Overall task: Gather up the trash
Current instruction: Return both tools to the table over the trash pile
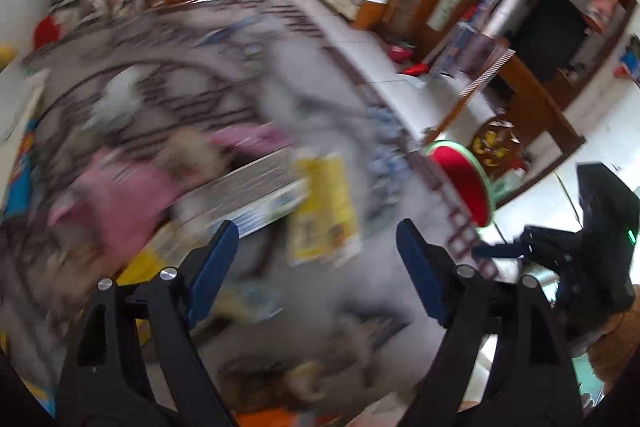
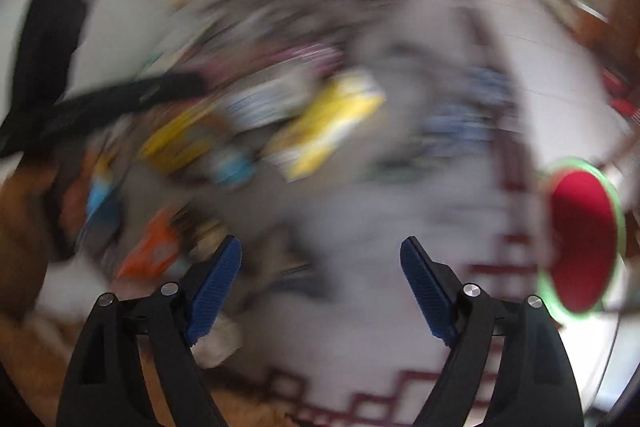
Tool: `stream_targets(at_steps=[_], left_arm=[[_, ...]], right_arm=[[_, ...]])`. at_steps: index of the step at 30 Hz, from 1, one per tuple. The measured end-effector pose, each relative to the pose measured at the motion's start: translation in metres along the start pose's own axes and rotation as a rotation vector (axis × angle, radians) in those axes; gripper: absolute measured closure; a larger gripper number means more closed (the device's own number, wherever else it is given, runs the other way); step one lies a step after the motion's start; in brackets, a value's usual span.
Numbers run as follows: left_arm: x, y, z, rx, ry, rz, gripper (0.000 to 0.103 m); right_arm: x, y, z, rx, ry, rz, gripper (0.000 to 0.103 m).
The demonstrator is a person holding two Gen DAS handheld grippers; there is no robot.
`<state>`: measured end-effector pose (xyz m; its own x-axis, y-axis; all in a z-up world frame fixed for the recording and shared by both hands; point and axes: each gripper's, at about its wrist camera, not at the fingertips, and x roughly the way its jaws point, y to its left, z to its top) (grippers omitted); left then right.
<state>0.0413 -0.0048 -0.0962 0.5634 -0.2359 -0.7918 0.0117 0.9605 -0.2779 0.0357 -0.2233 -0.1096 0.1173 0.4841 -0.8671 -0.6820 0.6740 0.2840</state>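
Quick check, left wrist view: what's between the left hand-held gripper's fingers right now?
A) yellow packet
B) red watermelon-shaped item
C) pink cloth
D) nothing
D: the left hand-held gripper stands open with only blurred carpet behind the gap; the yellow packet lies beyond the fingertips, unpinched.

One grey rug [image 1: 328,99]; one round red cushion with a green rim [image 1: 464,183]. Two grippers: left gripper [image 1: 318,247]; right gripper [image 2: 321,263]. One yellow packet [image 1: 324,207]
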Motion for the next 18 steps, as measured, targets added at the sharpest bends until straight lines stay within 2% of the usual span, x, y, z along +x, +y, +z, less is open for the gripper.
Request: stream_targets(at_steps=[3, 5, 7, 12, 15, 18], left_arm=[[-0.016, 0.035, -0.020, -0.061, 0.000, 0.045, 0.025], [-0.026, 0.053, -0.030, -0.093, -0.002, 0.057, 0.025], [-0.035, 0.065, -0.038, -0.102, 0.002, 0.050, 0.023], [-0.050, 0.078, -0.061, -0.043, 0.030, 0.049, 0.019], [-0.051, 0.086, -0.077, -0.035, 0.060, 0.049, 0.018], [-0.051, 0.091, -0.086, -0.049, 0.080, 0.039, 0.018]], right_arm=[[0.025, 0.050, -0.005, -0.163, 0.098, 0.124, 0.022], [0.040, 0.078, -0.011, -0.260, 0.163, 0.194, 0.017], [0.055, 0.104, -0.018, -0.357, 0.230, 0.230, 0.015], [0.085, 0.139, -0.035, -0.496, 0.334, 0.233, 0.013], [0.103, 0.146, -0.041, -0.520, 0.384, 0.193, 0.012], [0.117, 0.150, -0.048, -0.522, 0.428, 0.200, 0.011]])
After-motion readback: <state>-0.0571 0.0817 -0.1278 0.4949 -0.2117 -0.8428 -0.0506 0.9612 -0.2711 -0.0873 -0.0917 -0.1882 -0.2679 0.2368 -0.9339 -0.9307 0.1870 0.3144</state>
